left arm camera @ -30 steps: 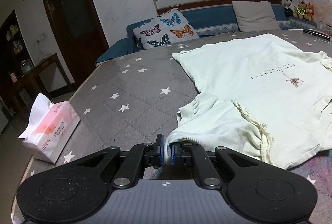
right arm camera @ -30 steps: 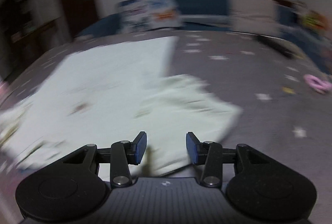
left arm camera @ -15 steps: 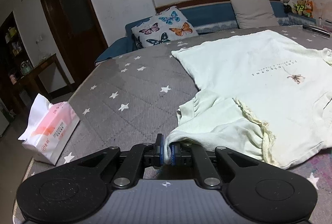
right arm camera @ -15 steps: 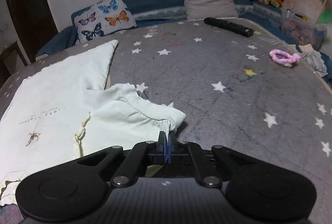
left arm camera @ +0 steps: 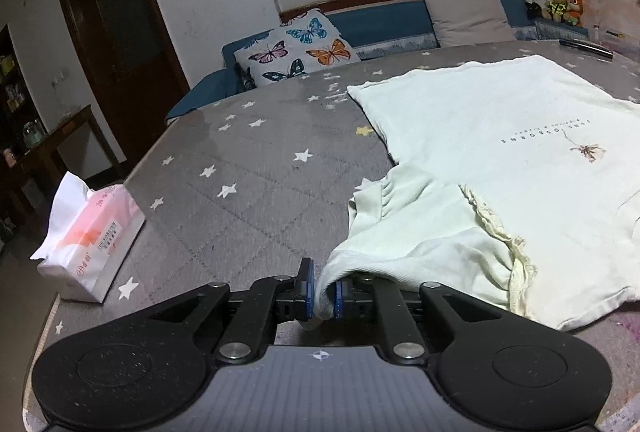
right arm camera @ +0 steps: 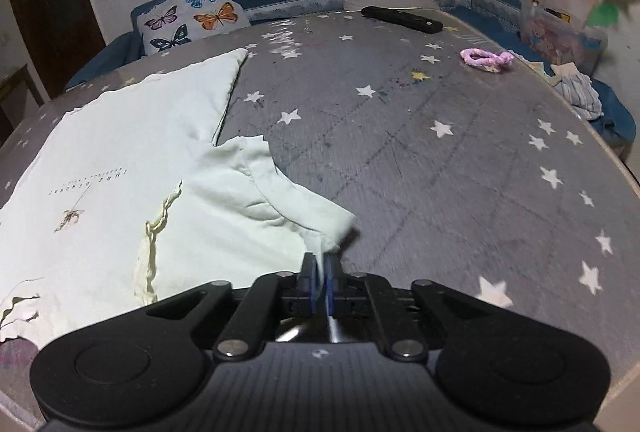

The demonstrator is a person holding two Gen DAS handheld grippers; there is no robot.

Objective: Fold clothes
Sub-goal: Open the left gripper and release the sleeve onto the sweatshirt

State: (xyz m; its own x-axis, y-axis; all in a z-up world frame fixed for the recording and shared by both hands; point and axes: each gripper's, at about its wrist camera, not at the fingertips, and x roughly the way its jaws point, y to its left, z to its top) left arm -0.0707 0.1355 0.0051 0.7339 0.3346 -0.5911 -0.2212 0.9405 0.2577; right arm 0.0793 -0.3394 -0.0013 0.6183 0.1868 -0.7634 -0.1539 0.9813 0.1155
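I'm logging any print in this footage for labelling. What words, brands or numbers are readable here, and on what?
"JUNE OSBORNE": upside-down on the pale T-shirt, above a small flower drawing; legible in the right wrist view.
A finer line of print just above it on the shirt: too small to read.
Tissue pack: Latin letters and Chinese characters on its side label, too blurred to read.
Nothing else carries readable text.

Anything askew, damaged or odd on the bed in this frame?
Nothing damaged. The pale shirt lies flat, print upside down to both cameras, with both sleeves bunched. A black remote and pink hair tie sit loose on the star-print cover, clear of the shirt.
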